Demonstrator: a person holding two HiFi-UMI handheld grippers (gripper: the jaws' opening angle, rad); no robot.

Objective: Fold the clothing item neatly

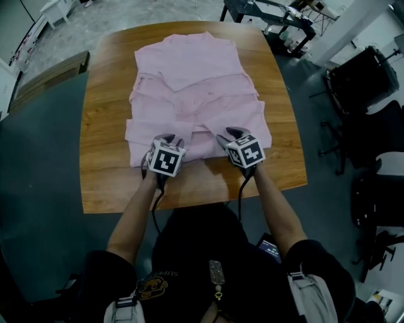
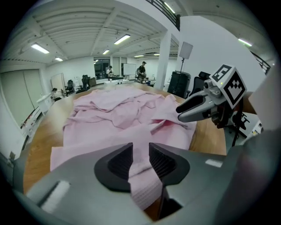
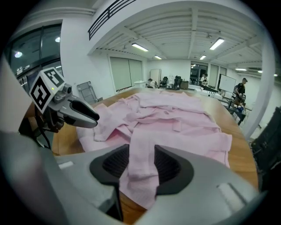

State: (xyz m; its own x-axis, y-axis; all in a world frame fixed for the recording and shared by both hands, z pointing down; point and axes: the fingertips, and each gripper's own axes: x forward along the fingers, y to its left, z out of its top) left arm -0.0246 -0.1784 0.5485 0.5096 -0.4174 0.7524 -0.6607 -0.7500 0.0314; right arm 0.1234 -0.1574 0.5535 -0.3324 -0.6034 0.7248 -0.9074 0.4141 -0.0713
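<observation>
A pink shirt (image 1: 196, 82) lies spread and partly folded on the wooden table (image 1: 104, 126), collar end far from me. Both grippers sit side by side at its near hem. My left gripper (image 1: 171, 139) straddles a strip of the hem; in the left gripper view the cloth (image 2: 141, 165) runs through the narrow gap between the jaws (image 2: 140, 159), flat and not visibly pinched. My right gripper (image 1: 228, 135) stands wider, with another strip of hem (image 3: 141, 158) lying between its pads (image 3: 117, 165). Each gripper shows in the other's view: right gripper (image 2: 199, 107), left gripper (image 3: 81, 115).
Bare wood lies left of the shirt and along the near table edge (image 1: 189, 199). Black office chairs (image 1: 360, 82) stand right of the table, and a metal frame (image 1: 271, 19) stands behind it. People are far across the room (image 2: 141, 70).
</observation>
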